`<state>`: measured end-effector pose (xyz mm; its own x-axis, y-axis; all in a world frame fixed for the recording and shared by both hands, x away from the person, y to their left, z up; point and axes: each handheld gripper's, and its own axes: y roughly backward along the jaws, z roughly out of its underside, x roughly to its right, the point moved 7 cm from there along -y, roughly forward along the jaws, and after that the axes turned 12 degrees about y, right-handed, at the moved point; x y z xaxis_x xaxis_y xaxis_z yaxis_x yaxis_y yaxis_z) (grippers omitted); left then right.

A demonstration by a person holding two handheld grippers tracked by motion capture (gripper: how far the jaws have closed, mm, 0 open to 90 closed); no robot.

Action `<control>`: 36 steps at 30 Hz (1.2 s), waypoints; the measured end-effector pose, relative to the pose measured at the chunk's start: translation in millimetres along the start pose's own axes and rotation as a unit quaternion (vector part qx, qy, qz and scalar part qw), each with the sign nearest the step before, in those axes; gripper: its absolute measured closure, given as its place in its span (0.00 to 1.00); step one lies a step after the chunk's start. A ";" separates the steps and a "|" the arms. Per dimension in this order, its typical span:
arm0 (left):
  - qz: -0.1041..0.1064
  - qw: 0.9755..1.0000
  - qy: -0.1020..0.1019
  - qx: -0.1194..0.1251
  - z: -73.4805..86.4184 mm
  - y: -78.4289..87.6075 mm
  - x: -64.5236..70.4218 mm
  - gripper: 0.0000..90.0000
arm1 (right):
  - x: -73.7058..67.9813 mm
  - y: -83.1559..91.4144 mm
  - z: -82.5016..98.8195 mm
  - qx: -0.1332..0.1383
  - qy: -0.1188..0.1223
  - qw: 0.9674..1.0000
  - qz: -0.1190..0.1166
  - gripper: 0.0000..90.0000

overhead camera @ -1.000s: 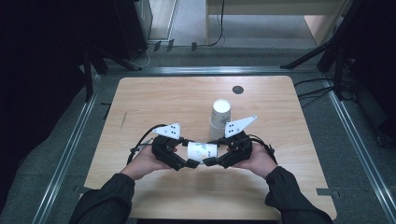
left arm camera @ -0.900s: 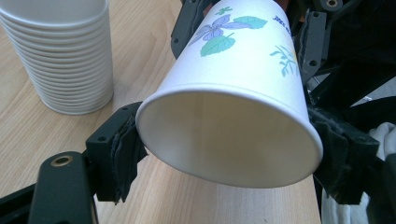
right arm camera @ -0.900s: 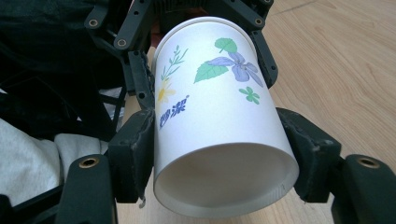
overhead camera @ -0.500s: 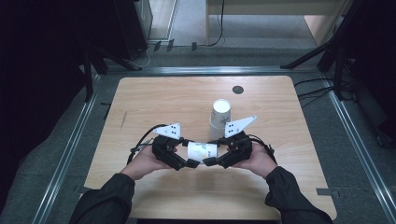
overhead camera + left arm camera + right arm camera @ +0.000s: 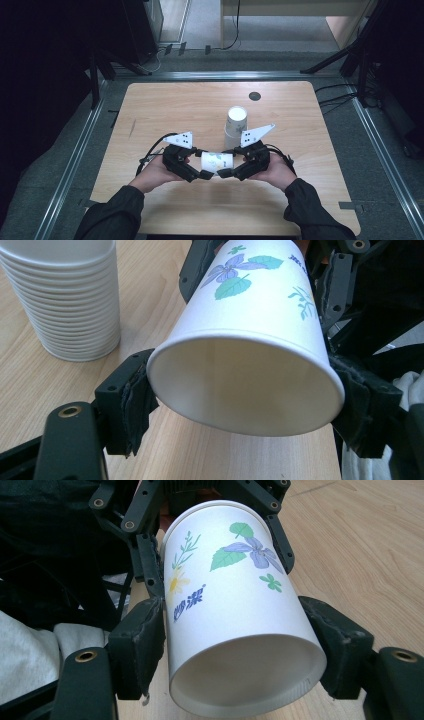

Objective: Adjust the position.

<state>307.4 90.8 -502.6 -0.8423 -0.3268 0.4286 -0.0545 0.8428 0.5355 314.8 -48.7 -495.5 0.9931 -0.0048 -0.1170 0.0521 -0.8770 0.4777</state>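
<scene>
A white paper cup [image 5: 216,161] printed with flowers lies level just above the table, between both grippers. My left gripper [image 5: 200,164] holds it at the mouth. In the left gripper view the pads [image 5: 135,400] press the rim of the cup [image 5: 260,300] into an oval, and these jaws have just been closing. My right gripper [image 5: 229,163] flanks the base end. Its jaws have just been opening, and in the right gripper view its pads [image 5: 145,635] stand close beside the round, unsquashed cup [image 5: 225,595].
A tall stack of white paper cups [image 5: 236,125] stands upright just behind the grippers, also in the left gripper view [image 5: 65,305]. The wooden table [image 5: 175,105] has a dark round hole [image 5: 254,96] near its far edge. Metal rails run along both sides.
</scene>
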 end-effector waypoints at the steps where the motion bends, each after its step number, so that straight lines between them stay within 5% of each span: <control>1: 0.001 1.000 -0.001 0.000 -0.1 0.3 0.1 0.24 | 0.1 0.1 0.3 -0.001 0.000 1.000 0.000 0.32; 26: -0.002 1.000 0.007 0.016 -3.6 12.2 -3.4 0.26 | 4.0 5.7 2.7 0.000 0.004 1.000 0.016 0.27; 36: -0.020 1.000 0.013 -0.004 -10.6 22.5 -10.5 0.26 | 4.2 9.9 7.6 -0.013 0.007 1.000 0.026 0.26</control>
<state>320.8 108.7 -487.3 -0.8251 -0.3718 0.4254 -0.0844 0.8256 0.5579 318.7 -61.0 -497.9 0.9958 -0.0431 -0.0804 0.0034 -0.8633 0.5047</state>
